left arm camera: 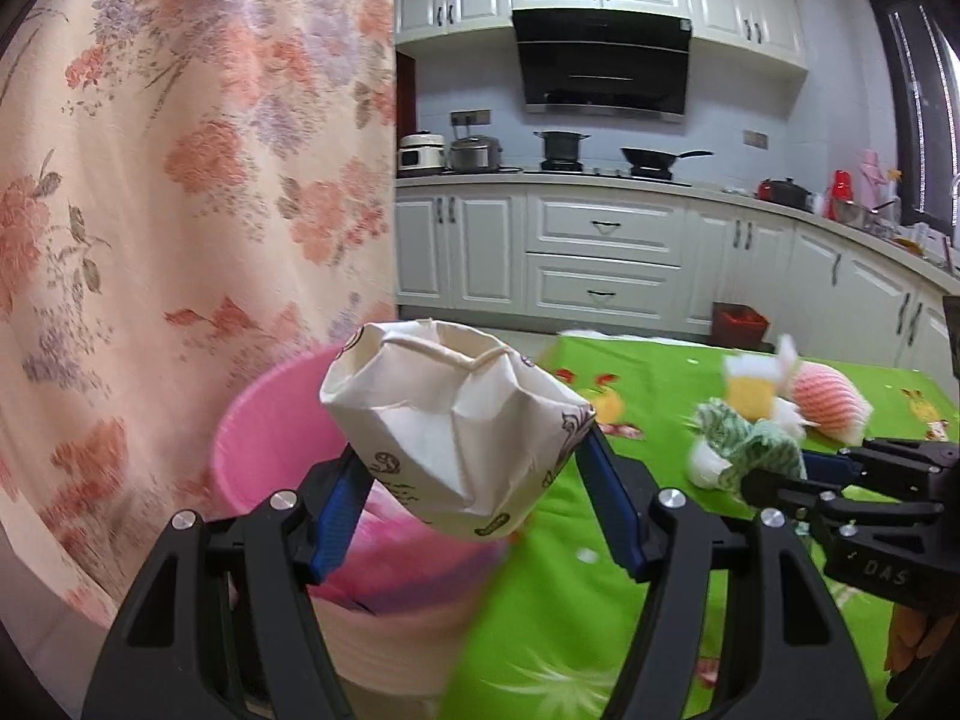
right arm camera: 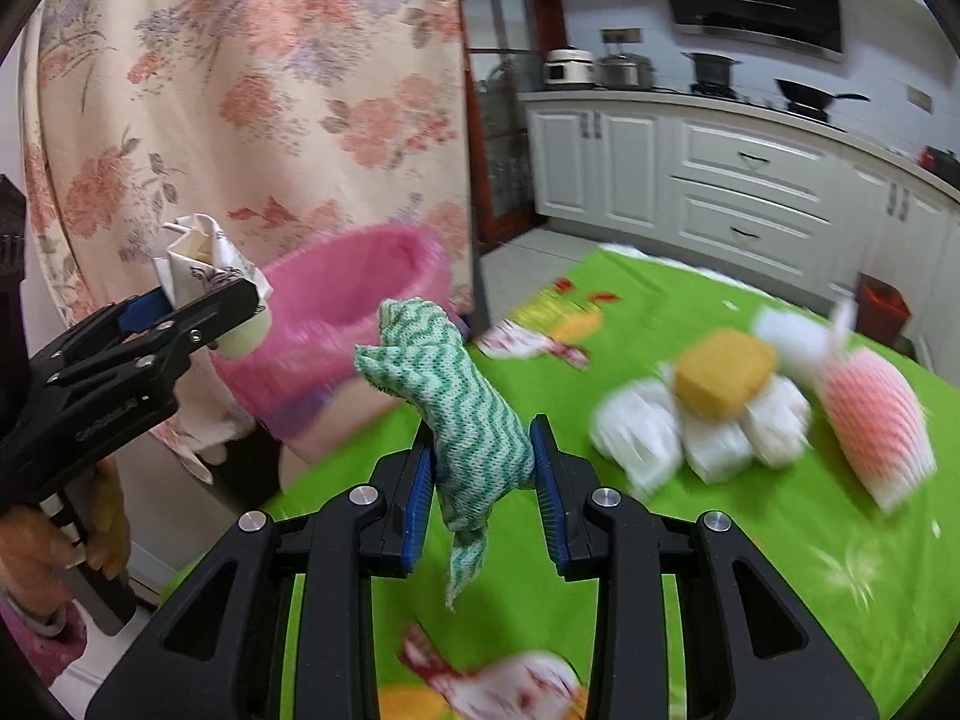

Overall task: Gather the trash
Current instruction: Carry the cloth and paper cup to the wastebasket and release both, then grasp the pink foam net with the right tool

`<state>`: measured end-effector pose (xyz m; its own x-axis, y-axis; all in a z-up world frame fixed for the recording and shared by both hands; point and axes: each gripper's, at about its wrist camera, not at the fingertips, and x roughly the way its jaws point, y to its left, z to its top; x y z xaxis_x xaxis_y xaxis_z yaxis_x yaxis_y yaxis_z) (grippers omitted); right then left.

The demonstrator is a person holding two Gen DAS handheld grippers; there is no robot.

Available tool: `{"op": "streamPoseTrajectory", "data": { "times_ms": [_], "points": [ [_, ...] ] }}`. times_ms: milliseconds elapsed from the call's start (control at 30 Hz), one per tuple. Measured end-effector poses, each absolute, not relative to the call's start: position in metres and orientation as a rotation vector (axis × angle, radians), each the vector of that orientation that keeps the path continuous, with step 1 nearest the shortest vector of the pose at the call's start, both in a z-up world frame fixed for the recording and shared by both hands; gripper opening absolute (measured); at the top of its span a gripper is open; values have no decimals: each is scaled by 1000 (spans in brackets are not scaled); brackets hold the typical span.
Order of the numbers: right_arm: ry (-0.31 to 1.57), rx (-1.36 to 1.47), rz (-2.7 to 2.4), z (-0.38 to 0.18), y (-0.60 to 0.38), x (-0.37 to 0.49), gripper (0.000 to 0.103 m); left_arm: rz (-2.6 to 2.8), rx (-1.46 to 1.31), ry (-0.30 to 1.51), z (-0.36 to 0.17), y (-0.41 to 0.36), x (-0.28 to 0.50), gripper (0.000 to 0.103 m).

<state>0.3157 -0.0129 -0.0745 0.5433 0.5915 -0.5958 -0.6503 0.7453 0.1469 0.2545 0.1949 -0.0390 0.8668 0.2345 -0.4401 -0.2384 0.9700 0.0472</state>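
Fingers of the left gripper [left arm camera: 474,480] clamp a crushed paper cup [left arm camera: 456,432], with the pink bin [left arm camera: 264,420] directly beyond and below the tips. Right gripper [right arm camera: 483,480] pinches a green-striped cloth [right arm camera: 474,420]; bin ahead-left. Neither item is deposited yet; a yellow sponge [right arm camera: 723,372], white wrappers [right arm camera: 714,438] and pink foam net [right arm camera: 870,420] remain ahead-right on the table [right arm camera: 750,540].
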Motion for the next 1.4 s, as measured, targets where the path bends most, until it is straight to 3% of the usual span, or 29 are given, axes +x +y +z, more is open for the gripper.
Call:
{"op": "streamPoseTrajectory", "data": {
  "times_ms": [633,700,733,767,1033,1400],
  "points": [
    [652,-174,898,-59,126,382,35,349,-69,523,-41,312,302,66],
    [650,-180,925,-59,135,387,45,353,-66,538,-45,317,308,74],
    [640,-186,921,-58,138,388,62,364,-67,538,-45,319,308,79],
    [633,-186,917,-58,138,388,71,375,-72,535,-46,321,307,84],
    [600,-147,889,-60,101,372,71,454,-130,506,-52,314,273,97],
    [606,-98,743,-76,10,330,71,370,-100,483,-58,225,235,98]
  ]
}}
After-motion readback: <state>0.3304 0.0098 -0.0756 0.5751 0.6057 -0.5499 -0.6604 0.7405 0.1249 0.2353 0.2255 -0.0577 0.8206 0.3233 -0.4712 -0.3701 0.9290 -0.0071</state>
